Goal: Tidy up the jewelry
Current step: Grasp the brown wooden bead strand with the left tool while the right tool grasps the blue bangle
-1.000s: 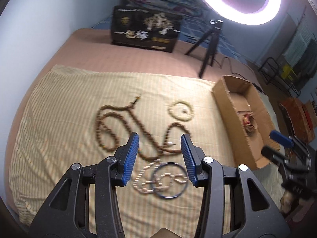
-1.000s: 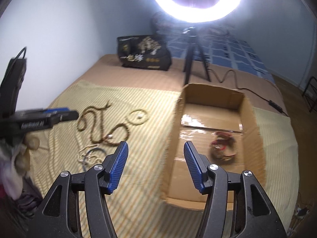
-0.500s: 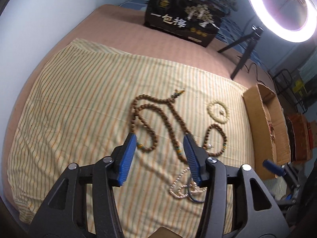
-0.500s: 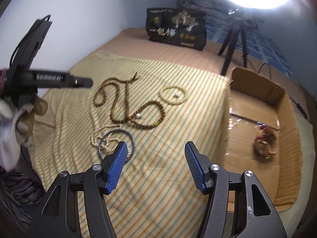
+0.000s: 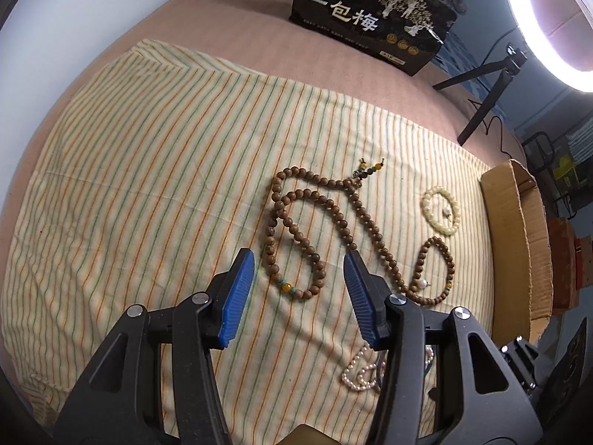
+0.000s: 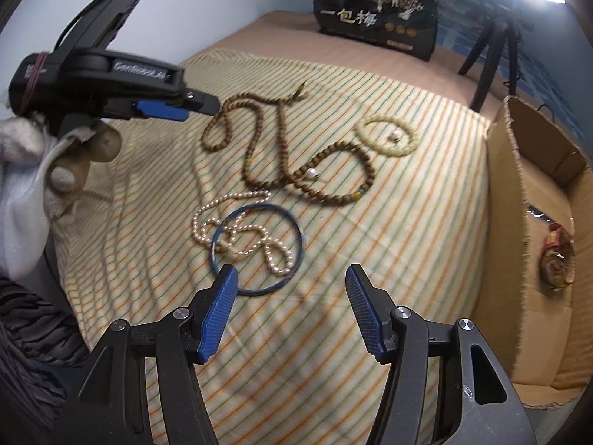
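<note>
A long brown bead necklace [image 5: 296, 218] [image 6: 259, 141] lies looped on the striped cloth [image 5: 148, 170]. A cream bead bracelet [image 5: 441, 209] [image 6: 387, 135], a pearl strand [image 6: 241, 230] [image 5: 357, 371] and a blue bangle [image 6: 259, 248] lie near it. My left gripper [image 5: 298, 296] is open and empty above the necklace's near loop; it also shows in the right wrist view [image 6: 163, 107]. My right gripper [image 6: 291, 311] is open and empty just before the bangle. A cardboard box [image 6: 537, 244] [image 5: 519, 237] on the right holds a reddish jewelry piece [image 6: 556, 259].
A black printed box [image 5: 370, 18] [image 6: 374, 18] stands at the far side of the bed. A ring light [image 5: 548, 22] on a tripod [image 6: 493, 52] stands at the back right. A wall runs along the left.
Both grippers have swung left, away from the cardboard box. The left now hovers over the brown necklace; the right now faces the bangle and pearls. Both stay open.
</note>
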